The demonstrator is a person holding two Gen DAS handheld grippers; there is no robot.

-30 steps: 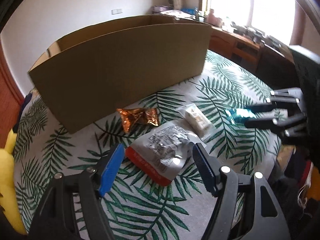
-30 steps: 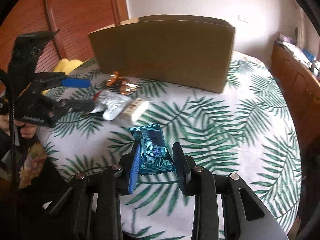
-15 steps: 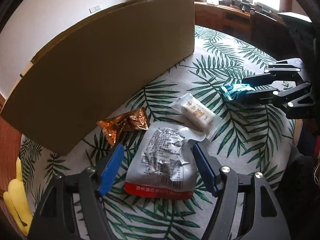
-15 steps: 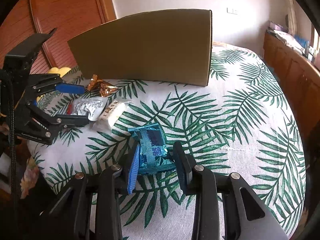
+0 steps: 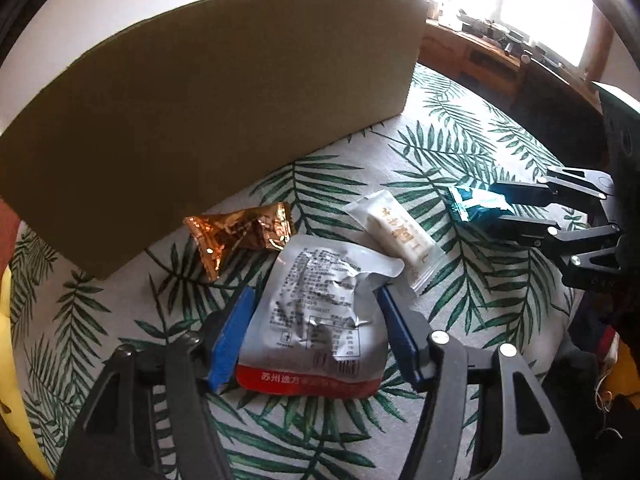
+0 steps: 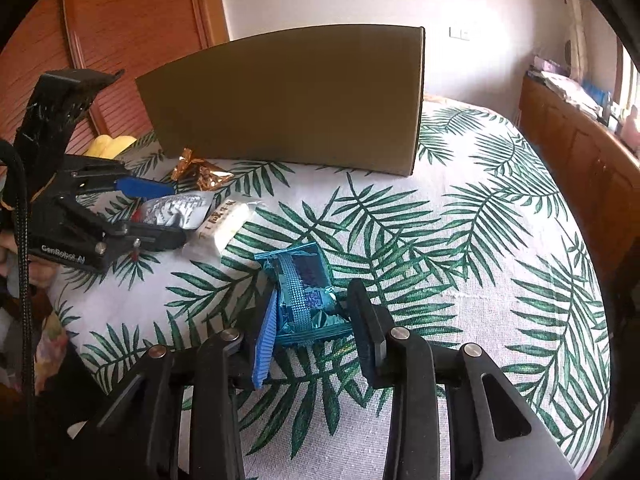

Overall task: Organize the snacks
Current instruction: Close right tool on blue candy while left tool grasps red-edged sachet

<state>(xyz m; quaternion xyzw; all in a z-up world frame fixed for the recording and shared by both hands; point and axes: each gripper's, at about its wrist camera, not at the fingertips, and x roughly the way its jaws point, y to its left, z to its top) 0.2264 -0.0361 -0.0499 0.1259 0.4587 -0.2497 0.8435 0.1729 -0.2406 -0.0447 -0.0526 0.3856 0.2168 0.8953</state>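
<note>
on the palm-leaf tablecloth (image 6: 460, 240) sits a big cardboard box (image 5: 224, 120), and the loose snacks are scattered right in front of its near wall. the left gripper (image 5: 314, 326) has its blue pads on either side of a silver packet (image 5: 320, 312) with a red bottom edge; its jaws have just been closing in, and both pads look to be touching the packet's edges now, though i can't tell how hard they press. next to it there's an orange foil wrapper (image 5: 240, 236) close to the box and a white wrapped bar (image 5: 396, 236) partly tucked against the silver one. the right gripper (image 6: 314, 322) is clamped narrow on a teal packet (image 6: 304, 292), which is crumpled between the pads with its far end sticking out toward the box.
</note>
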